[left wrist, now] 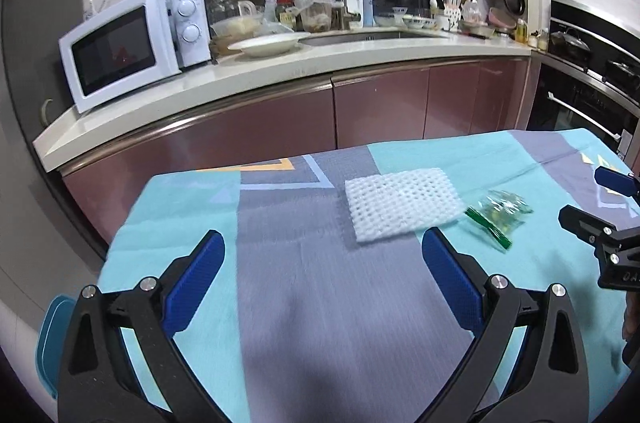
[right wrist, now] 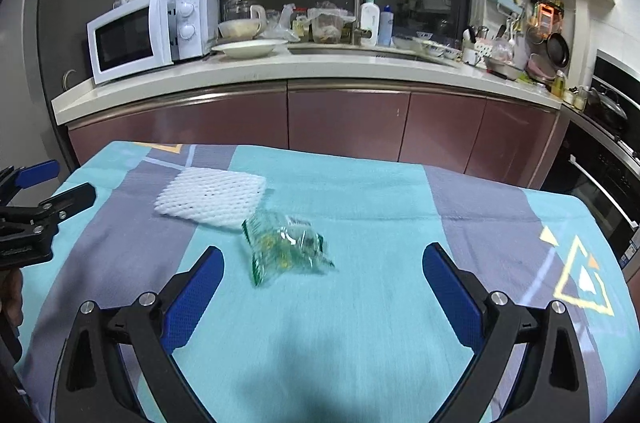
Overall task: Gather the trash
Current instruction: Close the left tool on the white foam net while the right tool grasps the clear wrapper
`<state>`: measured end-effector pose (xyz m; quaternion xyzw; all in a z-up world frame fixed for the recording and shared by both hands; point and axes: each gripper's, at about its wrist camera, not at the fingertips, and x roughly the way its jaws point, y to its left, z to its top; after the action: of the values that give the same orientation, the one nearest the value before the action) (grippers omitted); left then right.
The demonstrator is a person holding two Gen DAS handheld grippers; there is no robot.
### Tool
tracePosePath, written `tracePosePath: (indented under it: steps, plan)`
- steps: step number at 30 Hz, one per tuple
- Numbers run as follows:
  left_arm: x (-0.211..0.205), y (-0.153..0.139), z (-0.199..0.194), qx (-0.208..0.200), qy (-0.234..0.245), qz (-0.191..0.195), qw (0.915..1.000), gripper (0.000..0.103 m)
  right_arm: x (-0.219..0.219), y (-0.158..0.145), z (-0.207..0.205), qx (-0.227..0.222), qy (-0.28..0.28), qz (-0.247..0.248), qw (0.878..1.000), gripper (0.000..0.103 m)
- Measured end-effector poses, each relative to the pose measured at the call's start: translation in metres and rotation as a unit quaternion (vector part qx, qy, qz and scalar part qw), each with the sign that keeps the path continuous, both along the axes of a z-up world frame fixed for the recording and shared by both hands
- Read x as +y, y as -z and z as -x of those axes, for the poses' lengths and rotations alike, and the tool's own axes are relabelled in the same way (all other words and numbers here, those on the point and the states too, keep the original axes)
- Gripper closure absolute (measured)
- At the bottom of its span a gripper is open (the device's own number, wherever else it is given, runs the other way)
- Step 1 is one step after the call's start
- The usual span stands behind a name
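Note:
A white foam net sleeve (left wrist: pixel 400 207) lies flat on the table, just beyond my left gripper (left wrist: pixel 322 255), which is open and empty. It also shows in the right wrist view (right wrist: pixel 212 197). A crumpled clear wrapper with green print (right wrist: pixel 284 247) lies next to the sleeve, just ahead of my right gripper (right wrist: pixel 322 271), a little left of its middle; it also shows in the left wrist view (left wrist: pixel 498 213). The right gripper is open and empty, and shows at the left view's right edge (left wrist: pixel 600 203).
The table wears a teal and grey cloth (right wrist: pixel 380 303). A teal bin (left wrist: pixel 50 339) sits below the table's left edge. Beyond the table runs a kitchen counter (right wrist: pixel 280 71) with a microwave (left wrist: pixel 120 51), plate, sink and bottles. An oven (right wrist: pixel 608 183) stands at the right.

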<state>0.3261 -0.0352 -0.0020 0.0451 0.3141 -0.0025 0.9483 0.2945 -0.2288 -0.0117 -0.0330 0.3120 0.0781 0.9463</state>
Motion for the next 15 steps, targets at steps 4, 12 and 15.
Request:
tracePosePath:
  steps: [4, 12, 15]
  plan:
    - [-0.009, 0.018, -0.042, 0.034, 0.01, 0.008, 0.9993, 0.006, 0.006, 0.006, -0.022, 0.017, -0.01, 0.007, 1.0, 0.007]
    - [-0.03, 0.06, -0.108, 0.101, 0.032, 0.017, 0.9942, 0.006, 0.019, 0.019, -0.046, 0.048, -0.048, 0.008, 0.998, 0.007]
    - [-0.037, 0.072, -0.122, 0.113, 0.034, 0.018, 0.9928, 0.006, 0.023, 0.022, -0.053, 0.055, -0.055, 0.014, 0.997, 0.007]
